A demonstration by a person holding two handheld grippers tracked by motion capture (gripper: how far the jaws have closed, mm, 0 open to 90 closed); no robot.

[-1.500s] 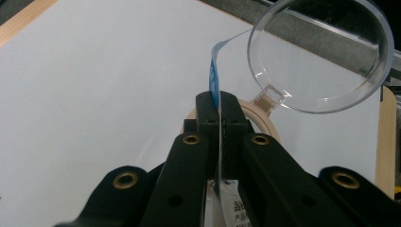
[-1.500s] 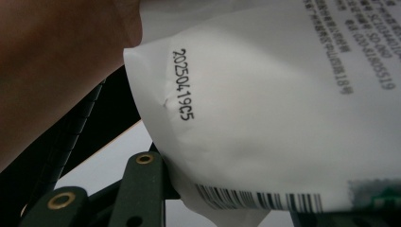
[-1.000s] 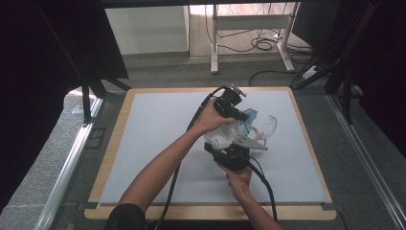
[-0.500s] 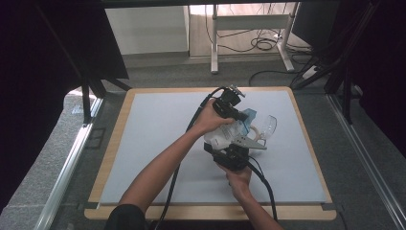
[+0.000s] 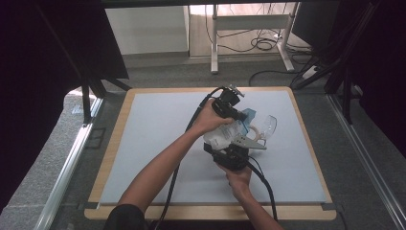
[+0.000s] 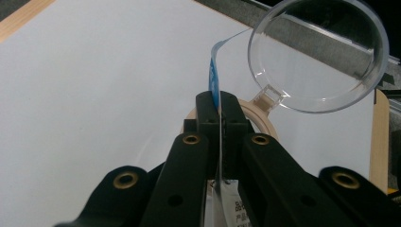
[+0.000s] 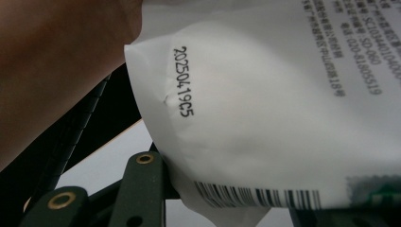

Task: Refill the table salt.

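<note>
A white plastic packet (image 5: pixel 219 135) with a blue top edge and black print hangs between both grippers over the middle of the mat. My left gripper (image 5: pixel 238 118) comes at it from the far side. In the left gripper view the left gripper (image 6: pixel 220 101) is shut on the packet's thin blue edge (image 6: pixel 212 75). My right gripper (image 5: pixel 226 143) holds the packet from the near side. The right gripper view has the packet (image 7: pixel 265 104), with its date code and barcode, sitting between the jaws of the right gripper (image 7: pixel 227 201), which is shut on its lower part.
A clear round plastic cup (image 5: pixel 268 125) (image 6: pixel 317 52) lies on its side right of the packet, next to a light wooden ring (image 6: pixel 261 118). The white mat (image 5: pixel 153 129) covers a wood-edged table (image 5: pixel 111 143). Black cables trail toward the person. A metal stand (image 5: pixel 215 43) is beyond the table.
</note>
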